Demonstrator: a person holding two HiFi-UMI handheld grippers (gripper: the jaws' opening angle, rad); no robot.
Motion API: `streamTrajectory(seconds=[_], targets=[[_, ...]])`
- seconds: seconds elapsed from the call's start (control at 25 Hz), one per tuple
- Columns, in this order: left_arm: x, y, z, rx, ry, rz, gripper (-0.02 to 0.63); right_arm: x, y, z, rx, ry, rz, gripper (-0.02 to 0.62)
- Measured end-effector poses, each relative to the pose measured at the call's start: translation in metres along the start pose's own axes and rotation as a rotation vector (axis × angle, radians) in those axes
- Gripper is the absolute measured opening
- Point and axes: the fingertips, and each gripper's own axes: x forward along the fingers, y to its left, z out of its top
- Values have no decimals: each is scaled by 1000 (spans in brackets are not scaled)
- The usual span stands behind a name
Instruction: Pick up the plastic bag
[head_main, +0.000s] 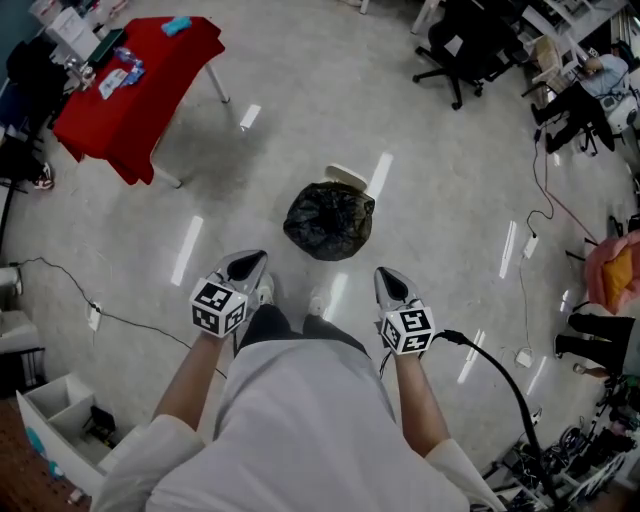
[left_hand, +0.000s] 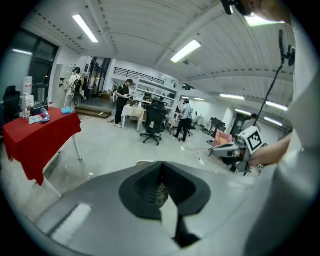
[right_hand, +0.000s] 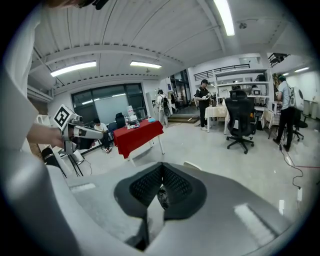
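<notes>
The left hand-held gripper (head_main: 247, 265) and the right hand-held gripper (head_main: 392, 283), jaws closed and empty, point forward and downward, flanking a crumpled black plastic bag (head_main: 328, 221) on the grey floor (head_main: 300, 120).

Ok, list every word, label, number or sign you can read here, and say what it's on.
No text can be read in any view.
Left marker cube: black-and-white square patterns only, no letters.
Right marker cube: the same.
Papers on the red table: too small to read.
Plastic bag: plain black, no print showing.
</notes>
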Motion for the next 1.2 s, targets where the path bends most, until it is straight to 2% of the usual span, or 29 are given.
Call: streamTrajectory(seconds=[0.24, 0.44, 0.6, 0.76, 1.2], targets=[[18, 40, 5, 78, 18, -34, 3, 28, -4, 3, 42, -7, -75, 2], [49, 60, 7, 90, 48, -100, 3, 55, -9, 1, 54, 5, -122, 2], [82, 84, -5, 71, 79, -111, 3, 84, -23, -13, 61, 34, -156, 2], [124, 100, -25, 49, 111, -129, 3, 114, -44, -39, 85, 70, -171, 2], [253, 148, -110, 26, 230, -142, 3, 202, -115, -128, 139, 159, -189, 2]])
